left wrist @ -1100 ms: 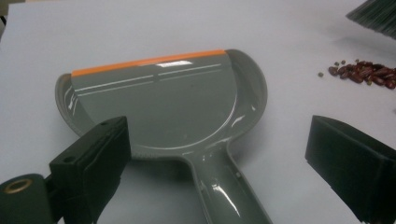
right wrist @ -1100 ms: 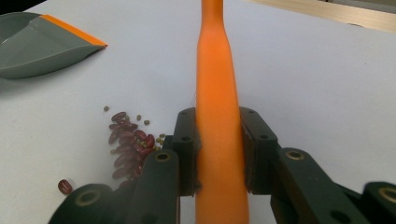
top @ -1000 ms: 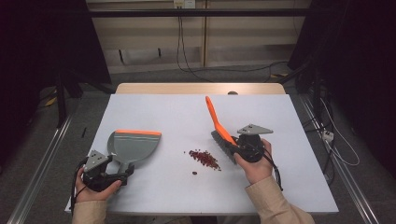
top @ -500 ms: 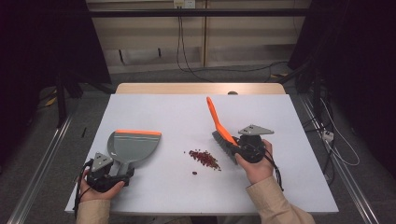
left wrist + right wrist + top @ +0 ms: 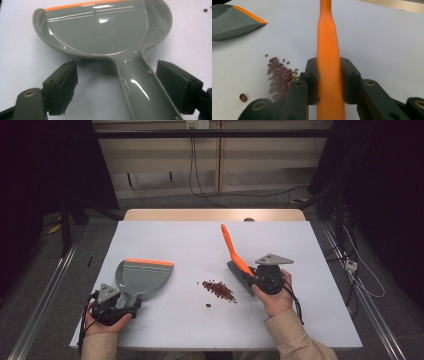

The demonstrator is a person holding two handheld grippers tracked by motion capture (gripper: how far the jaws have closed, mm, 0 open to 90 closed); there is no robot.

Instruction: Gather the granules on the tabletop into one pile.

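A grey dustpan (image 5: 141, 276) with an orange front lip lies flat on the white table at the left. My left gripper (image 5: 131, 306) is open, and the dustpan's handle (image 5: 140, 85) runs between its two spread jaws without touching either pad. At the right, my right gripper (image 5: 252, 274) is shut on the orange handle of a brush (image 5: 233, 249), whose dark bristles rest on the table. Its pads (image 5: 312, 80) press both sides of the brush handle (image 5: 328, 62). A small pile of red beans (image 5: 219, 289) with some tiny green ones lies between pan and brush.
One stray red bean (image 5: 243, 97) lies apart from the pile, toward the person. The white table (image 5: 190, 240) ends at a wooden strip at the back. Cables trail from both grippers near the front edge.
My left gripper has slid rightward and forward until its open jaws straddle the dustpan's handle. The right gripper and brush have stayed where they were.
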